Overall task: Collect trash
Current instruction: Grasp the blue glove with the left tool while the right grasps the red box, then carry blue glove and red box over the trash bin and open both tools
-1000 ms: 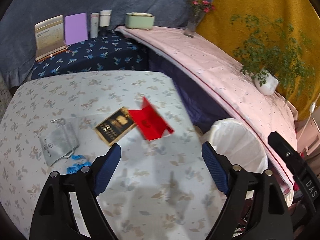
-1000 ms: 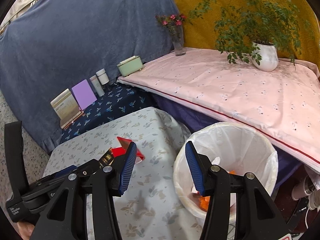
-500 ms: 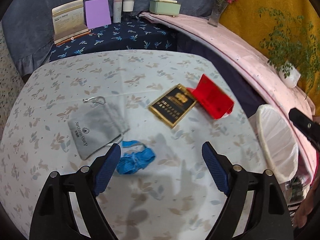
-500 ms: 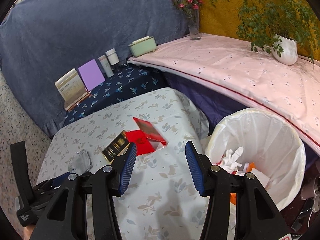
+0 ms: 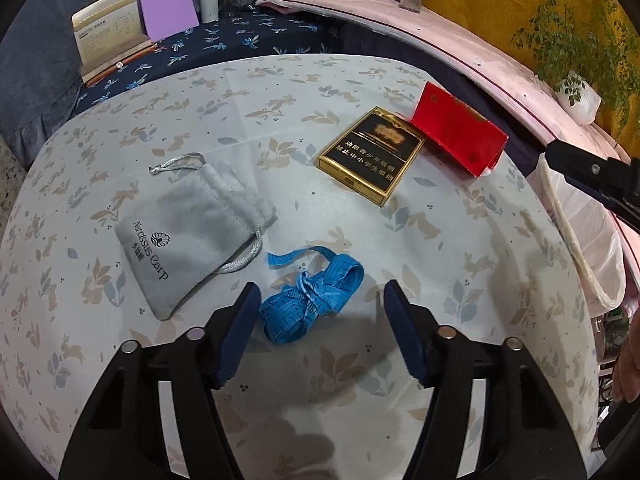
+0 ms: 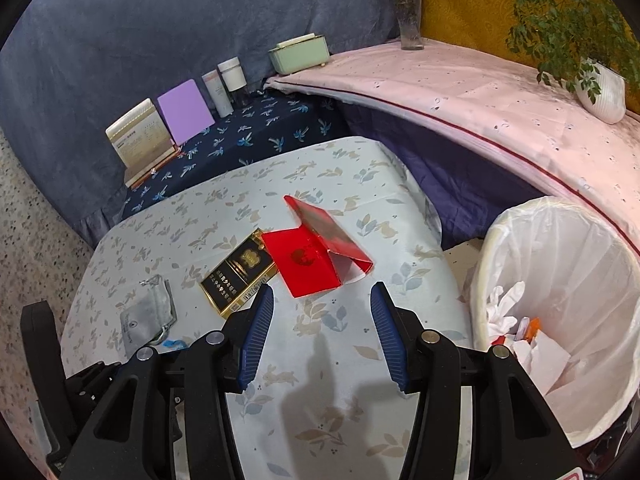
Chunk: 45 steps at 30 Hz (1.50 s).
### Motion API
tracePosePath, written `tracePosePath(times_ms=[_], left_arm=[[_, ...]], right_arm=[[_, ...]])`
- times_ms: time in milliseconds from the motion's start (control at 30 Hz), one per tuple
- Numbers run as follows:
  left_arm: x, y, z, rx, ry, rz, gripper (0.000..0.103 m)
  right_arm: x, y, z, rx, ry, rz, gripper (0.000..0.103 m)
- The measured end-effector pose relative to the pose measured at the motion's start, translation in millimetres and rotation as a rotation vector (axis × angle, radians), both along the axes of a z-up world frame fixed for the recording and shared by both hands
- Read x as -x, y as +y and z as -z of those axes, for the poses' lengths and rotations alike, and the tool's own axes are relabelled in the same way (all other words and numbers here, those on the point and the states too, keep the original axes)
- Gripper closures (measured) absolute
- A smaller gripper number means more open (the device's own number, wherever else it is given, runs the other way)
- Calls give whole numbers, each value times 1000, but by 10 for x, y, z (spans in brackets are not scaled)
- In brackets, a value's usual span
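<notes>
Grey velvet marks the leftmost item: one drawstring pouch (image 5: 188, 232) lying flat on the rabbit-print surface (image 5: 280, 92). Just right of it lies one tangle of blue ribbon (image 5: 312, 298), directly ahead of the left hand-held gripper (image 5: 318, 304), whose jaws are spread wide with nothing between them; the left pad is just beside the ribbon's near-left end. Farther right and toward the far side rests one black-and-gold cigarette pack (image 5: 372, 152), with one opened red carton (image 5: 458, 128) at its right edge; contact between them cannot be confirmed. The right hand-held gripper (image 6: 322, 312) hangs over the surface near the red carton, jaws likewise spread and empty. At the right, off the surface edge, stands one white-lined waste bin (image 6: 560, 240).

Task status, as judged: partly complete. The bin already contains crumpled white paper and an orange scrap. Four items remain on the surface: pouch, ribbon, pack, carton. Neither gripper is carrying anything. The ribbon appears to be the next pick for the left gripper; whether the pouch counts as trash cannot be determined.
</notes>
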<state>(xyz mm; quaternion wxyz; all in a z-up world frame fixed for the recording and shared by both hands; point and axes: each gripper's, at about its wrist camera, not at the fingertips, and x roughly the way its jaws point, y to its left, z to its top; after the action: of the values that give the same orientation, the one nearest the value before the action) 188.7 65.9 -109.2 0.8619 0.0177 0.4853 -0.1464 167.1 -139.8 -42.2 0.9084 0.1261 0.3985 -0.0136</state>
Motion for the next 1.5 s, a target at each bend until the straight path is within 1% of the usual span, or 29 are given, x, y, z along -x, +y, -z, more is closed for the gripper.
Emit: tracePosePath(times_ms=[33, 67, 100, 167, 300, 567, 633, 667, 700, 733, 767, 800, 867, 900, 933, 967, 1133, 1267, 1500], left_arm=[[-13, 4, 5, 4, 4, 0, 57], [-27, 7, 5, 10, 7, 0, 64], [-42, 11, -1, 21, 10, 1, 68], [-73, 8, -19, 46, 18, -3, 71], [-155, -46, -58, 85, 27, -21, 74], [-309, -153, -150, 152, 45, -67, 74], [-337, -171, -179, 167, 46, -75, 74], [-348, -179, -191, 169, 44, -79, 74], [-356, -188, -203, 171, 43, -81, 74], [-370, -196, -217, 173, 40, -81, 74], [-379, -199, -225, 172, 38, -82, 74], [-390, -205, -233, 172, 36, -83, 74], [-410, -213, -253, 172, 33, -84, 74], [-416, -215, -263, 171, 31, -86, 74], [-421, -219, -275, 173, 29, -87, 74], [-424, -224, -289, 173, 27, -88, 74], [-407, -267, -398, 174, 6, -87, 74], [-366, -345, -525, 175, -17, -75, 74], [-228, -628, -800, 180, -63, -28, 74]], right_arm=[[-33, 12, 24, 1, 5, -3, 53], [-62, 22, 41, 2, 8, -5, 53], [-83, 30, 53, 3, 10, -6, 53], [-137, 37, 81, 6, 14, -10, 53], [-257, 39, 114, 23, 16, -15, 53], [-553, 23, 253, 58, 41, -28, 54], [-604, 19, 297, 59, 49, -29, 57], [-627, 12, 326, 54, 55, -31, 61], [-646, 4, 352, 47, 61, -32, 67], [-666, -1, 377, 38, 68, -33, 71], [-682, -14, 410, 27, 78, -34, 77], [-692, -24, 435, 19, 85, -33, 82], [-699, -36, 458, 12, 89, -32, 86], [-694, -39, 459, 10, 89, -33, 92], [-685, -40, 456, 5, 90, -37, 95], [-671, -45, 445, -4, 86, -41, 100], [-572, -76, 289, -16, 45, -44, 101], [-451, -137, 84, -20, -2, -39, 101], [-202, -293, -289, -5, -79, -24, 101]])
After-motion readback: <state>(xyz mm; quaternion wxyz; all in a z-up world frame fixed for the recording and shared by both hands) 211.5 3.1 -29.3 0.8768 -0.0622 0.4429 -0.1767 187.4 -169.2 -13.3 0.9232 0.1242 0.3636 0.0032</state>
